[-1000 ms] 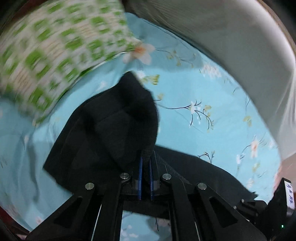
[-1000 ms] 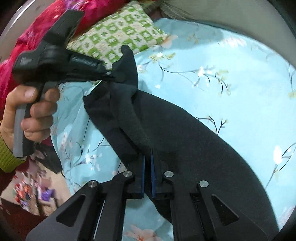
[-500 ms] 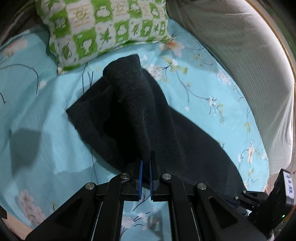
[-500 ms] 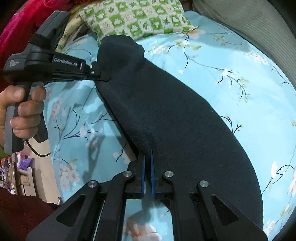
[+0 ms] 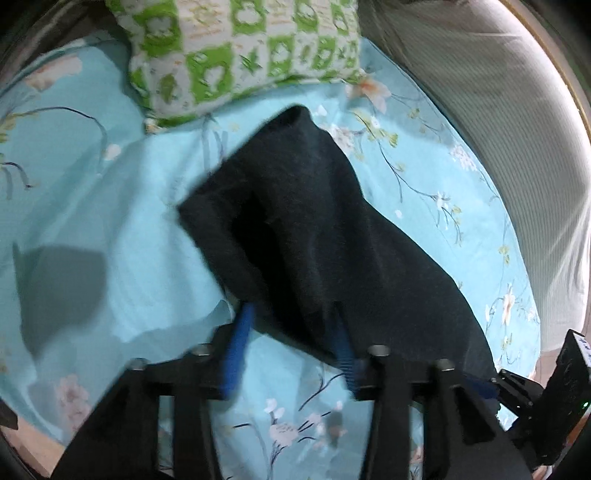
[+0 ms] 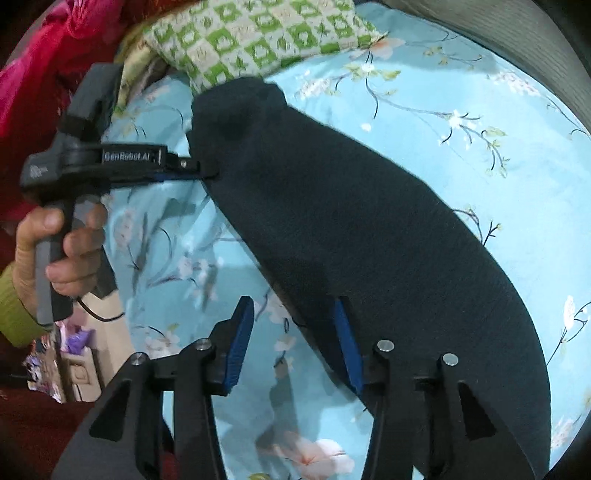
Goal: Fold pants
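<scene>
Dark pants [image 6: 369, 236] lie folded lengthwise on a light-blue floral bedsheet [image 6: 461, 110], from the green pillow to the near right. They also show in the left wrist view [image 5: 317, 236]. My left gripper [image 5: 291, 321] is open, its blue pads on either side of the near edge of the cloth. In the right wrist view the left gripper [image 6: 207, 171] touches the pants' left edge near the top. My right gripper [image 6: 291, 314] is open at the pants' near left edge, with its right pad against the cloth.
A green-and-white checked pillow [image 6: 258, 33] lies at the head of the bed, just beyond the pants. A grey striped cushion or headboard [image 5: 498, 122] runs along the right side. Red fabric [image 6: 44, 55] sits at the left beyond the bed edge.
Both grippers have opened and let go of the pants. The lifted fold now lies down flat on the bed.
</scene>
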`<state>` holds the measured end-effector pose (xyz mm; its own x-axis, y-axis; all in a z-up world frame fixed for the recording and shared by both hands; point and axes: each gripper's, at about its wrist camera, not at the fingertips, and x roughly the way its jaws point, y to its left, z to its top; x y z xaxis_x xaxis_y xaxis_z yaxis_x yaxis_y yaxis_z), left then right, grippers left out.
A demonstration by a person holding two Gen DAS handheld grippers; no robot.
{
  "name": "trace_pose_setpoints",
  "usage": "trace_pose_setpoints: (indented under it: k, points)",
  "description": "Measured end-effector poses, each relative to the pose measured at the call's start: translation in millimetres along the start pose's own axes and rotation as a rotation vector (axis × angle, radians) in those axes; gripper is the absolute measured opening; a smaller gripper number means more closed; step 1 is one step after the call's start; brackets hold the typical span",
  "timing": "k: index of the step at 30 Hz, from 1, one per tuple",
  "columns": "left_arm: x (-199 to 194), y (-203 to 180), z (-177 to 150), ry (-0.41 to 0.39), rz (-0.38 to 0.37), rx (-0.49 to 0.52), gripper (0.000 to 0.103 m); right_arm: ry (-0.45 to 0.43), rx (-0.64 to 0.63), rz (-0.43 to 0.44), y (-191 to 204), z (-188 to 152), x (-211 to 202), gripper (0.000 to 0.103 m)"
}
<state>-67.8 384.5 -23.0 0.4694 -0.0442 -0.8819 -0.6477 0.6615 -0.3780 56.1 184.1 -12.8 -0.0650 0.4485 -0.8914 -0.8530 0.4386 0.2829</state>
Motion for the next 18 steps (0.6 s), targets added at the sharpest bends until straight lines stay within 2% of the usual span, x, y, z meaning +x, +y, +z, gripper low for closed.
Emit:
trace_pose_setpoints:
  k: [2,4,8,13,18]
  points:
    - [-6,2,3,-0.005,0.009,-0.006,0.052,-0.023,0.031,0.021,-5,4,-7,0.047]
    - [-8,6,9,0.011,0.025,-0.025,0.061,-0.05,0.069,0.026,-13,8,-13,0.047]
    - [-7,11,19,0.026,0.036,-0.048,0.063,-0.096,0.165,0.021,-37,21,-20,0.047]
    - [-1,17,32,0.043,0.054,-0.081,0.064,-0.163,0.339,0.015,-91,41,-27,0.047]
    - [3,24,42,0.039,0.069,-0.104,0.064,-0.133,0.38,0.001,-120,66,-5,0.047]
